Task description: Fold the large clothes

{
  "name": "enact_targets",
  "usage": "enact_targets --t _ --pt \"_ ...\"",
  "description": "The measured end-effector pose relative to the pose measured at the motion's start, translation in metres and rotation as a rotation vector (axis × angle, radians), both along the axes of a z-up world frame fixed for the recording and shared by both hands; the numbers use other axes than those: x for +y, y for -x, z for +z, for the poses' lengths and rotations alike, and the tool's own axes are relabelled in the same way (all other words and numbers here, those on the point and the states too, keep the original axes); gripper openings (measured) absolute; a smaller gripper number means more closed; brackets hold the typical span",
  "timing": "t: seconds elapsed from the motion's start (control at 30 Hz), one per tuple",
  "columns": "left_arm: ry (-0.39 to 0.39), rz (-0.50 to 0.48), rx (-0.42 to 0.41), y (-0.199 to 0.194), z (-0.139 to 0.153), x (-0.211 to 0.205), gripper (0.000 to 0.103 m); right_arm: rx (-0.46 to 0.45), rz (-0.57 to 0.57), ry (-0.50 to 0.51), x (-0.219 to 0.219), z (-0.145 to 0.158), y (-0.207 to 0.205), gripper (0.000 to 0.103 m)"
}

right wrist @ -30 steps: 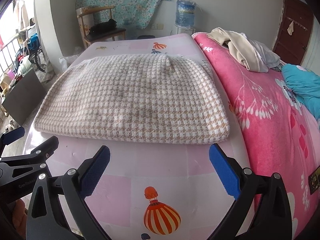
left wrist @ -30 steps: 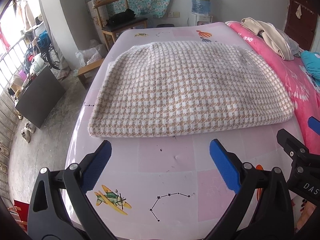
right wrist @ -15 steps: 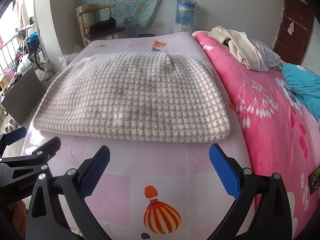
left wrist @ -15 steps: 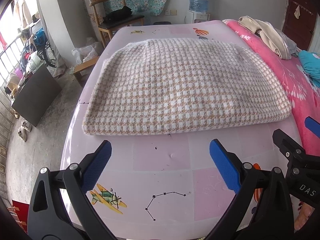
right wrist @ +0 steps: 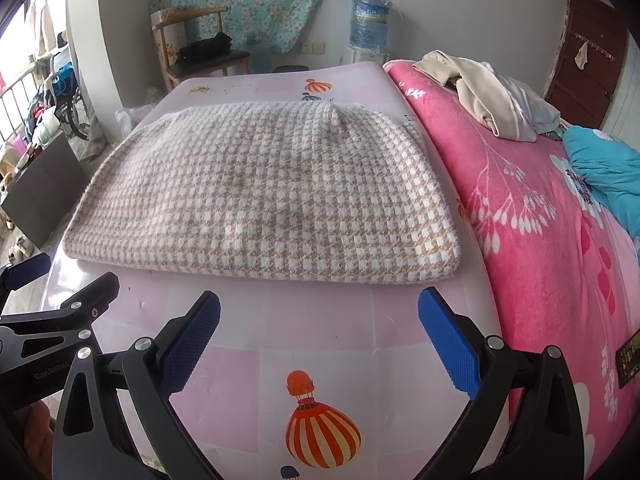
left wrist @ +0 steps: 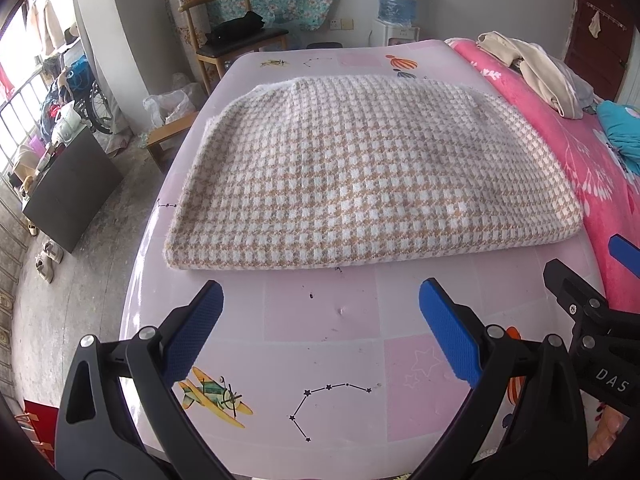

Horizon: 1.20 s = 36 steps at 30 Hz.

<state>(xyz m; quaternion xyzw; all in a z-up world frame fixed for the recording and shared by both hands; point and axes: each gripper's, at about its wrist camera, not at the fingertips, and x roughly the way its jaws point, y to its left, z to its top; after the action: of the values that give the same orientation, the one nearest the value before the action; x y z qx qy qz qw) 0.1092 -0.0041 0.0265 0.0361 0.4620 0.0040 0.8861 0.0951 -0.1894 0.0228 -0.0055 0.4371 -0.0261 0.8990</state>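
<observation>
A folded beige-and-white houndstooth garment (left wrist: 360,172) (right wrist: 264,188) lies flat on the pale pink mat (left wrist: 320,312) (right wrist: 304,332), its thick folded edge facing me. My left gripper (left wrist: 320,320) hovers open just in front of that edge, nothing between its blue pads. My right gripper (right wrist: 320,328) is open too, short of the garment's near right corner, and holds nothing. Each view shows the other gripper at its side: the right gripper (left wrist: 600,280) and the left gripper (right wrist: 52,292).
A pink floral blanket (right wrist: 552,248) covers the bed to the right, with a cream garment pile (right wrist: 480,92) and a teal cloth (right wrist: 600,168) on it. A wooden chair (left wrist: 236,44), a water dispenser (left wrist: 396,12) and a dark board (left wrist: 68,192) stand beyond and to the left.
Both grippers have drawn back slightly and risen; the garment sits a little farther off in both views. It has not been touched, and both grippers remain open.
</observation>
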Motion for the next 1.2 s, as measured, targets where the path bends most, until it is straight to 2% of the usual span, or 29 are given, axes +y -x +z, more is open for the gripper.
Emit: enact_targets --t 1.2 --pt "0.000 0.006 0.000 0.0004 -0.0017 0.0023 0.095 0.011 0.002 0.014 0.0020 -0.0002 -0.0016 0.097"
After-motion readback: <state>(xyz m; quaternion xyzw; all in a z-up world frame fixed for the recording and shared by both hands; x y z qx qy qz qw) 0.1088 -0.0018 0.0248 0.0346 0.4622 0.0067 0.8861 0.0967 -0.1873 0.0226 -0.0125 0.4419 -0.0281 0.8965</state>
